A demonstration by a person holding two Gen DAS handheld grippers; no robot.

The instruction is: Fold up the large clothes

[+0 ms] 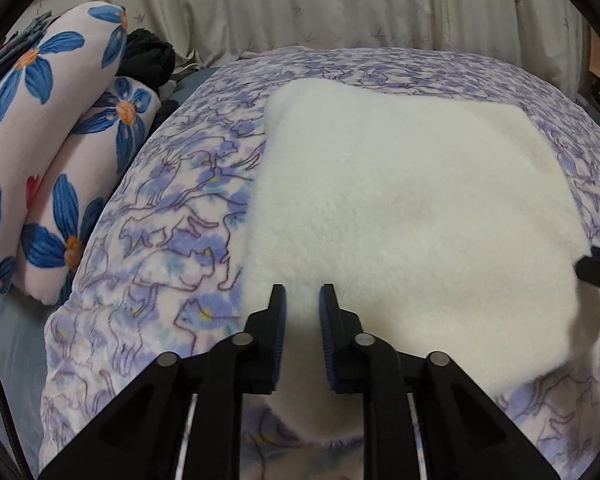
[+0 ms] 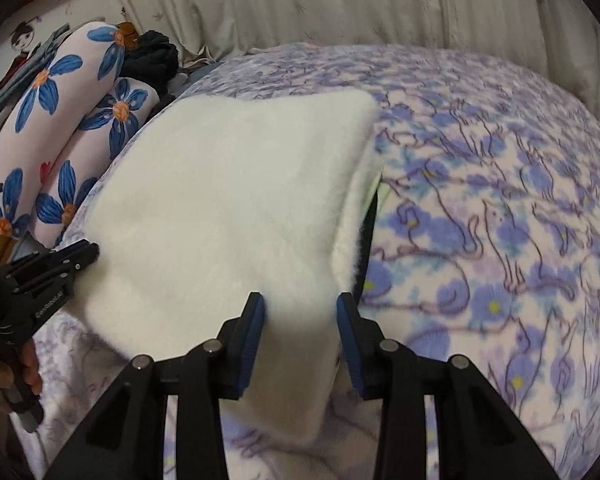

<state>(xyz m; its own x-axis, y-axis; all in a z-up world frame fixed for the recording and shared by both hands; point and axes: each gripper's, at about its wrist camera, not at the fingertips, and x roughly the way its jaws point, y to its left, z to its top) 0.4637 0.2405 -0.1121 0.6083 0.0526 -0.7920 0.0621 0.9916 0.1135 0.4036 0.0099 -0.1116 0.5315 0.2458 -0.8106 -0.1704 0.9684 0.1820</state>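
Below my left gripper point(image 1: 302, 294) the white fleece garment point(image 1: 412, 208) lay folded on the purple cat-print blanket point(image 1: 172, 200); its near edge ran between my blue pads point(image 1: 281, 320), which stood slightly apart, and I could not tell whether they pinched it. Flowered pillows point(image 1: 52, 152) were stacked at the left, a pale curtain point(image 1: 340, 4) behind

From the right wrist, my right gripper point(image 2: 300, 304) held a bunched fold of the same garment point(image 2: 220, 208) between its pads, fabric filling the gap. My left gripper point(image 2: 60, 264) touched the garment's left edge
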